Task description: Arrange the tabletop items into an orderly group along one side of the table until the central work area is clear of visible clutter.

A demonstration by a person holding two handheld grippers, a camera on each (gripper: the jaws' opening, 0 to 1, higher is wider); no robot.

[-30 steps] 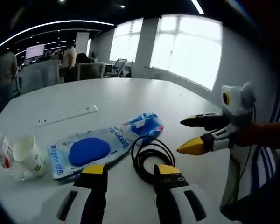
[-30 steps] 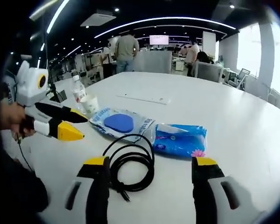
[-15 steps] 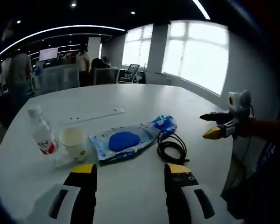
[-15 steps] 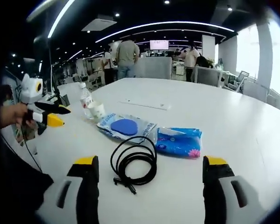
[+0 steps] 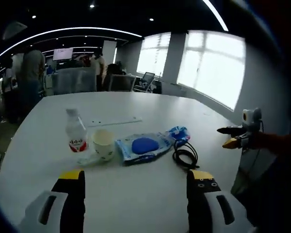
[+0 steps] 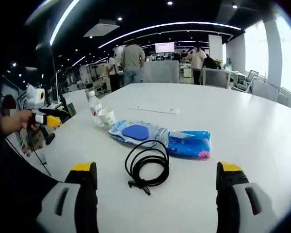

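On the white table [image 5: 150,199] lies a row of items: a water bottle [image 5: 76,137], a paper cup [image 5: 103,144], a clear package with a blue pad [image 5: 144,145], a blue wipes pack [image 5: 179,132] and a coiled black cable [image 5: 185,155]. My left gripper [image 5: 137,175] stands open and empty, well short of them. In the right gripper view the cable [image 6: 148,166] lies nearest, with the wipes pack [image 6: 189,144], package [image 6: 138,132], cup [image 6: 106,116] and bottle [image 6: 93,106] behind it. My right gripper [image 6: 156,168] is open and empty.
A thin white strip [image 5: 114,121] lies farther back on the table. The right gripper [image 5: 235,137] shows at the table's right edge, the left gripper [image 6: 46,118] at its left edge, held by a hand [image 6: 14,121]. People [image 6: 131,58] and chairs [image 6: 211,75] stand beyond the far edge.
Both views have pulled back from the items, so the bottle and cup now show fully. Both pairs of jaws stand wider apart. The items lie where they were.
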